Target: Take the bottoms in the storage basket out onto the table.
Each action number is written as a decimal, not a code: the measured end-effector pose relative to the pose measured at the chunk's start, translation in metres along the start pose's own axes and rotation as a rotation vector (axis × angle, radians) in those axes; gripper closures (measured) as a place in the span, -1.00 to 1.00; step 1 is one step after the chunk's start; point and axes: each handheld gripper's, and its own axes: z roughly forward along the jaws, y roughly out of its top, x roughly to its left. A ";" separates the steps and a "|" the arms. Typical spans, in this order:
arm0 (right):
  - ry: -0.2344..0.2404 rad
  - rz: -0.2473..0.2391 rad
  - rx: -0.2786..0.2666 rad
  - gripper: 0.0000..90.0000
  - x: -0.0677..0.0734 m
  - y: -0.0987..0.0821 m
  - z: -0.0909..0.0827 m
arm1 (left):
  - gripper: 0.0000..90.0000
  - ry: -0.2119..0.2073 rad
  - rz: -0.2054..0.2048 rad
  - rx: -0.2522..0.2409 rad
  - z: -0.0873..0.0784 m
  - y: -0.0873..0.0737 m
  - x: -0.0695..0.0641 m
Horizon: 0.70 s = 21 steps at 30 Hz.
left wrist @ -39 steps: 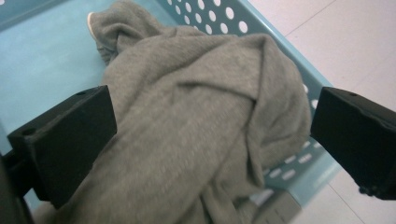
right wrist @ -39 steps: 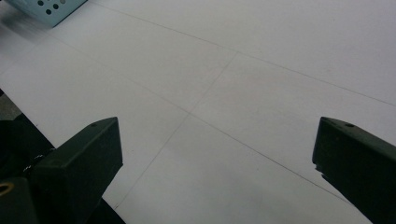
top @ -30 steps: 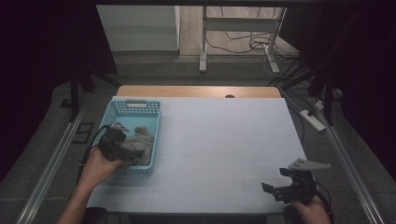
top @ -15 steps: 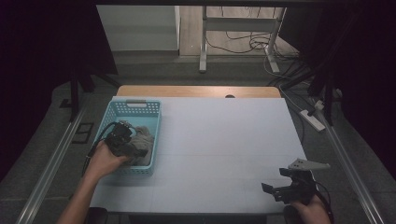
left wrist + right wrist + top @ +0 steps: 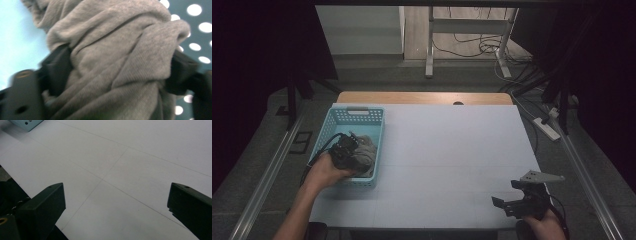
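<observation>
— So, from the high view, where is the left hand-held gripper [image 5: 353, 156]?

— Down inside the light blue basket [image 5: 343, 118] at the left of the white surface [image 5: 452, 160], on the grey cloth [image 5: 366, 150] lying there. The right hand-held gripper [image 5: 504, 205] sits near the surface's near right corner, well apart from the basket.

— And the left gripper view?

— Grey knit cloth [image 5: 112, 62] is bunched between the two black jaws, both pads pressing into it; they have just been closing on it. The basket's perforated wall [image 5: 197, 30] shows behind.

— The right gripper view?

— Its jaws stand wide apart over bare surface [image 5: 125, 170], nothing between them. A basket corner [image 5: 26, 123] peeks in at top left.
</observation>
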 end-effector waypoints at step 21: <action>0.007 -0.008 -0.015 -0.96 0.000 0.000 -0.001 | 0.44 -0.051 -0.058 -0.095 -0.016 -0.013 0.003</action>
